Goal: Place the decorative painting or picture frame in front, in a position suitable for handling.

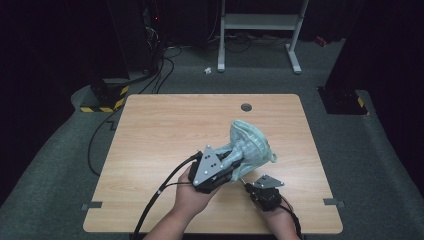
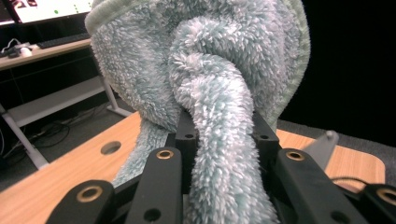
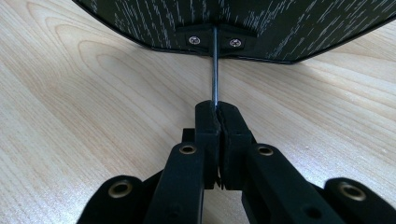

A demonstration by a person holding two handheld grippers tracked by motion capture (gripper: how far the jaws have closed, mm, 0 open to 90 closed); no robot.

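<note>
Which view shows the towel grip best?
Left gripper view: the fluffy pale-green towel runs as a twisted rope between the left gripper's jaws, pads pressing it. High view shows the towel bunched and lifted over the table, the grip itself hidden.

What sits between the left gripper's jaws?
A twisted fold of the fluffy towel, pinched by the left gripper, seen in its own view.

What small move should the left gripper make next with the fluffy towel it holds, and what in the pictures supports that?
Probably lower it toward the table. The left gripper is shut on a twisted part of the towel, which hangs bunched above the wood, while the right gripper rests shut near the front edge.
</note>
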